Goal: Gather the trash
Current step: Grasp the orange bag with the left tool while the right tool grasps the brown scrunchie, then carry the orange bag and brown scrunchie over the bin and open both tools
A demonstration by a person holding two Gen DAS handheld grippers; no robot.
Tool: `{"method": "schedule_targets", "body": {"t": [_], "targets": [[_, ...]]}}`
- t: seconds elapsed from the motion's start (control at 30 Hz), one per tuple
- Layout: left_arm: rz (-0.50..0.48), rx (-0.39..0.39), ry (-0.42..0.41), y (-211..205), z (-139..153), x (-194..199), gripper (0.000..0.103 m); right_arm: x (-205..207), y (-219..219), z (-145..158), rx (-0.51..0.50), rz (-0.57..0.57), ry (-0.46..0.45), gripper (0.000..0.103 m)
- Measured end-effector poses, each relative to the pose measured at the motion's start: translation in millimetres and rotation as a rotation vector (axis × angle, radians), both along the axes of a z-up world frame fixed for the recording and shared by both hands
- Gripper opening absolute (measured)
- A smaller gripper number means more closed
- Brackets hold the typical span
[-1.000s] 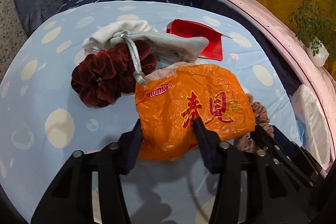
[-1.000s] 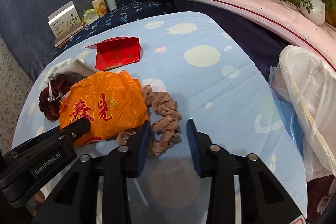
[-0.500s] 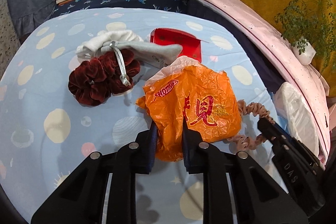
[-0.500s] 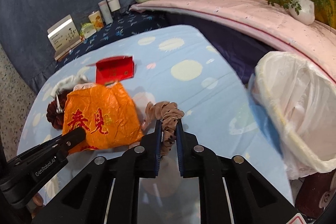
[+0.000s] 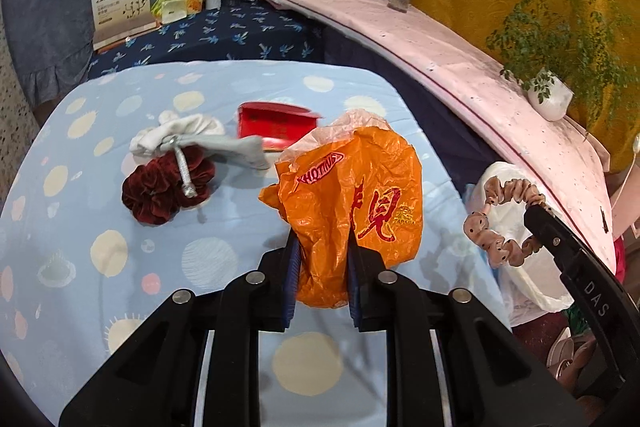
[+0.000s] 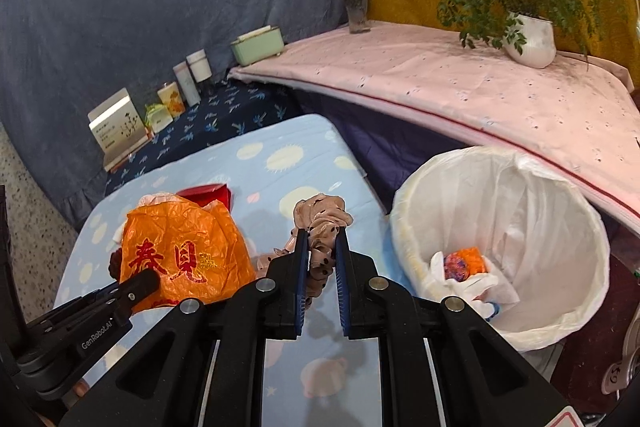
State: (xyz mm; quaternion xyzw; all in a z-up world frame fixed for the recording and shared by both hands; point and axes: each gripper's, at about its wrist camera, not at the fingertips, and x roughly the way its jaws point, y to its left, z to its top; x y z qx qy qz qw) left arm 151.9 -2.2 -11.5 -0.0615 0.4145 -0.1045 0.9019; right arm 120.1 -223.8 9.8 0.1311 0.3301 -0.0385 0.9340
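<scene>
Bright even indoor light, soft shadows, sharp centre, fisheye bending, dark corners

Orange bag (image 5: 352,203) — thin crinkled glossy plastic; scrunchie (image 6: 322,227) — soft matt fabric; tablecloth (image 5: 120,247) matt cloth.

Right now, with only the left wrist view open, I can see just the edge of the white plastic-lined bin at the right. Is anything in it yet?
Observer: Yes. The right wrist view looks into the white plastic-lined bin. An orange-and-purple wrapper lies at the bottom, on crumpled white paper.
Operator: From the side I can't see the pads of the right tongs. Do they really grip the beige dotted fabric scrunchie?
Observer: Yes. The right tongs have just been closing, and their blue pads are pinched on the beige dotted fabric scrunchie, which bunches up above the tips.
</scene>
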Motion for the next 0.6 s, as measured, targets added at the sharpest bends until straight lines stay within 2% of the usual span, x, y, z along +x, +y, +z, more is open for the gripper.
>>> {"method": "schedule_targets", "body": {"t": [0.3,0.6], "targets": [[-0.074,0.017,-0.04,-45,21,-13,0.019,-22,-46,17,0.019,-0.068,-0.046,0.013],[-0.169,0.044,-0.071,-98,34,-24,0.019,-43,-96,20,0.034,-0.15,-0.063,0.013]]}}
